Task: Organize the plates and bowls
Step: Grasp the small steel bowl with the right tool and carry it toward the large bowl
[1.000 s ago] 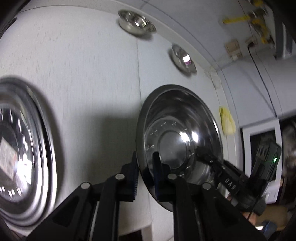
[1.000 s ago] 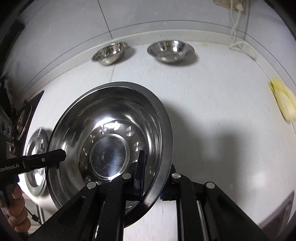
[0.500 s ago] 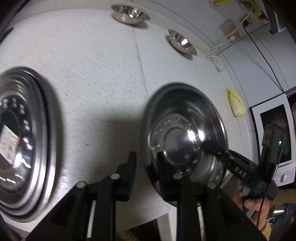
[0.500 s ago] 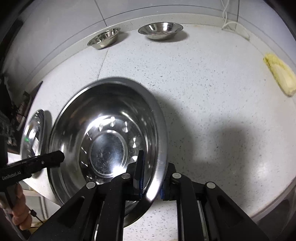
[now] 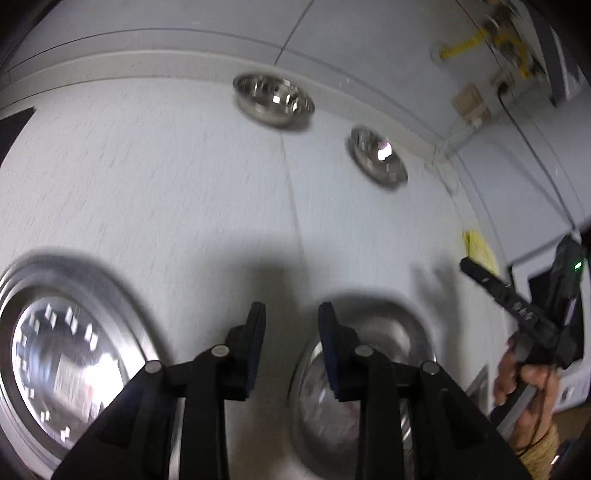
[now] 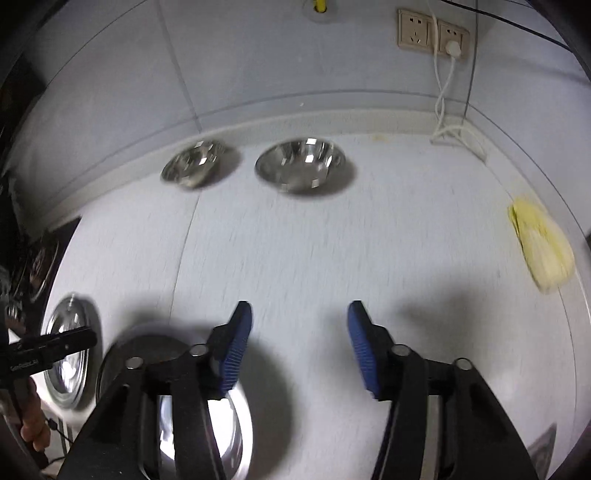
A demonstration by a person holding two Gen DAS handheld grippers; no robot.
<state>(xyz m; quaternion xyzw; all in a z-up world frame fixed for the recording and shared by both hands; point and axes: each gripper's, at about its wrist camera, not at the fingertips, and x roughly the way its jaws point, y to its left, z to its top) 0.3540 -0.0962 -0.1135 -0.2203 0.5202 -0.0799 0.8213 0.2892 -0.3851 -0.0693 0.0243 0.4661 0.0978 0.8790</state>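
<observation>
Counter (image 6: 332, 258): pale, speckled, seamed, backed by a tiled wall (image 6: 258, 66). Two small bowls (image 6: 301, 170) (image 6: 194, 168) side by side at the wall; large bowl (image 6: 229, 428) near the front edge, flat on the counter, with a stack of plates (image 5: 74, 354) just to its left. Yellow cloth (image 6: 543, 251) far right of the large bowl. Sockets (image 6: 432, 33) and a white cord shown clearly only from the right wrist; full plate stack and the hand (image 5: 528, 384) on the right gripper only from the left wrist. Left gripper (image 5: 291, 332) partly spread, jaws just opened, empty, above the large bowl's left rim. Right gripper (image 6: 299, 343) wider apart, jaws just opened, empty, over the bowl's right rim.
</observation>
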